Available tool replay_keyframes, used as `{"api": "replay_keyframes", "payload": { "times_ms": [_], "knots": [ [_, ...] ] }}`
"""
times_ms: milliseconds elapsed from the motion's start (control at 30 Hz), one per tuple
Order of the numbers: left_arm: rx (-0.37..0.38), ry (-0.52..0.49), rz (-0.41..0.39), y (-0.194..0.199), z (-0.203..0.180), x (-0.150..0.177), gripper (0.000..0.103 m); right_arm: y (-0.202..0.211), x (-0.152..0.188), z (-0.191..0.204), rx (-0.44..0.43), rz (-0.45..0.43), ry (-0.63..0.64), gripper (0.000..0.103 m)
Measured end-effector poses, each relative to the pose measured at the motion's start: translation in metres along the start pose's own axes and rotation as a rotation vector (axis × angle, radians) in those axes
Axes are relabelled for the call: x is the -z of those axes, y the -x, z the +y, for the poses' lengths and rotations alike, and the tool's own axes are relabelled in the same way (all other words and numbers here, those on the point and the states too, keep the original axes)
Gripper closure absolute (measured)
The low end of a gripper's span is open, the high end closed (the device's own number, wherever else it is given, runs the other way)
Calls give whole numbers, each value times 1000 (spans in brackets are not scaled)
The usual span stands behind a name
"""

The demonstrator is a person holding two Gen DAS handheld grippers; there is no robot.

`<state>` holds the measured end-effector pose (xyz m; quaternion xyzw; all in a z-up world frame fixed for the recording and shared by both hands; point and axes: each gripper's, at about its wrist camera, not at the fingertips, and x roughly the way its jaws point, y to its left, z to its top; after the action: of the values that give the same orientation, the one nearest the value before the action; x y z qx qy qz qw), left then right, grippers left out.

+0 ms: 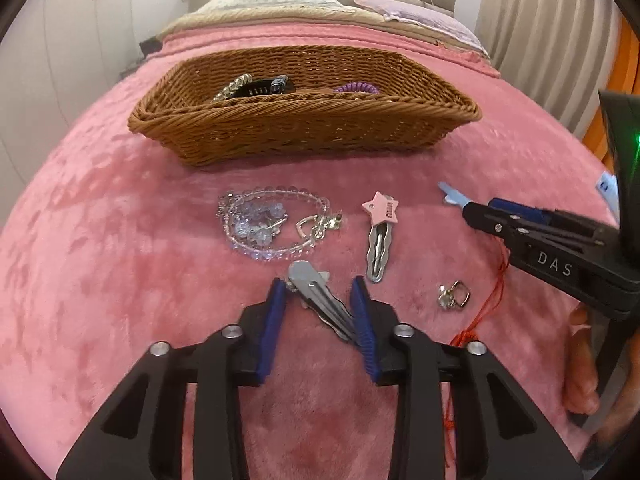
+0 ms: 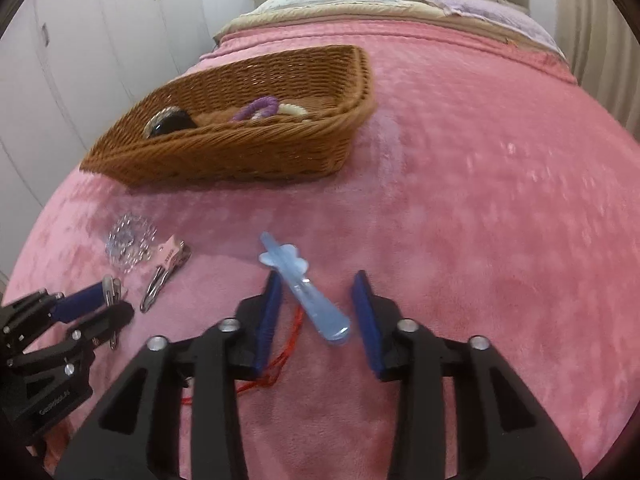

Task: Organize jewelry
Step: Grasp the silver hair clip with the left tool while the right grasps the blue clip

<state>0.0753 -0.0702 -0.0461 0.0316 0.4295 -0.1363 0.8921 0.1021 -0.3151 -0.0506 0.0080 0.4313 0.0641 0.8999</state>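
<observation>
1. Your left gripper (image 1: 320, 300) hangs low over the pink blanket (image 1: 120, 240) with its blue pads spread apart. A silver hair clip (image 1: 316, 296) lies between them at a slant; its lower end runs against the right pad, the left pad stands clear of it, and nothing is clamped.
2. Your right gripper (image 2: 316, 300) is likewise spread wide. A pale blue hair clip (image 2: 308, 296) with a flower-shaped head lies on the blanket between the pads. It sits close to the left pad, but you cannot tell whether they touch.
3. Readable writing: the side of the right gripper, seen from the left wrist view, carries white letters "DAS". The left gripper's body in the right wrist view has small white print, too small to read.
4. The pink star clip (image 1: 380, 236) lies just right of the left gripper's tips. Its star bears small dark lettering that is not legible.
5. A tangle of clear beaded bracelets (image 1: 272, 224) lies on the blanket between the left gripper and the wicker basket (image 1: 304, 136).
6. A small silver ring (image 1: 454, 294) lies right of the star clip, near a red string (image 1: 492, 296).
7. The basket holds a purple coil hair tie (image 2: 260, 106), a cream ring (image 2: 294, 110), a black clip (image 1: 268, 86) and a beaded band (image 1: 234, 86).
</observation>
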Motion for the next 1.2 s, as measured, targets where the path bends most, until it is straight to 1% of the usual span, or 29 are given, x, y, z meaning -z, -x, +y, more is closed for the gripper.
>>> {"api": "replay_keyframes", "payload": {
  "times_ms": [33,67,100,200,300,400,500,600,767,900,1100,1200],
  "knots": [
    [1,-9,-5,2,0,3,77,1,1,3,7,-5,15,81],
    [5,-13,-9,5,2,5,78,1,2,5,9,-5,27,82],
    [6,-15,-12,6,3,6,83,1,2,8,14,-5,40,85],
    [39,-4,-24,12,10,10,83,2,4,16,21,-7,74,92],
    [57,1,-37,14,14,13,83,6,4,21,33,-21,92,92],
    [64,2,-45,14,15,14,83,14,1,19,39,-48,74,92],
    [77,11,-49,13,16,15,83,29,4,9,33,-73,22,92],
    [83,15,-53,12,17,15,83,41,10,-3,27,-75,-38,92],
    [84,15,-57,12,17,15,83,65,38,-28,20,-67,-150,92],
    [84,14,-63,12,16,15,83,77,59,-39,28,-51,-199,92],
    [82,12,-63,12,16,16,83,81,80,-50,74,-28,-233,92],
    [77,9,-64,12,16,16,82,84,89,-52,67,-33,-239,92]
  ]
}}
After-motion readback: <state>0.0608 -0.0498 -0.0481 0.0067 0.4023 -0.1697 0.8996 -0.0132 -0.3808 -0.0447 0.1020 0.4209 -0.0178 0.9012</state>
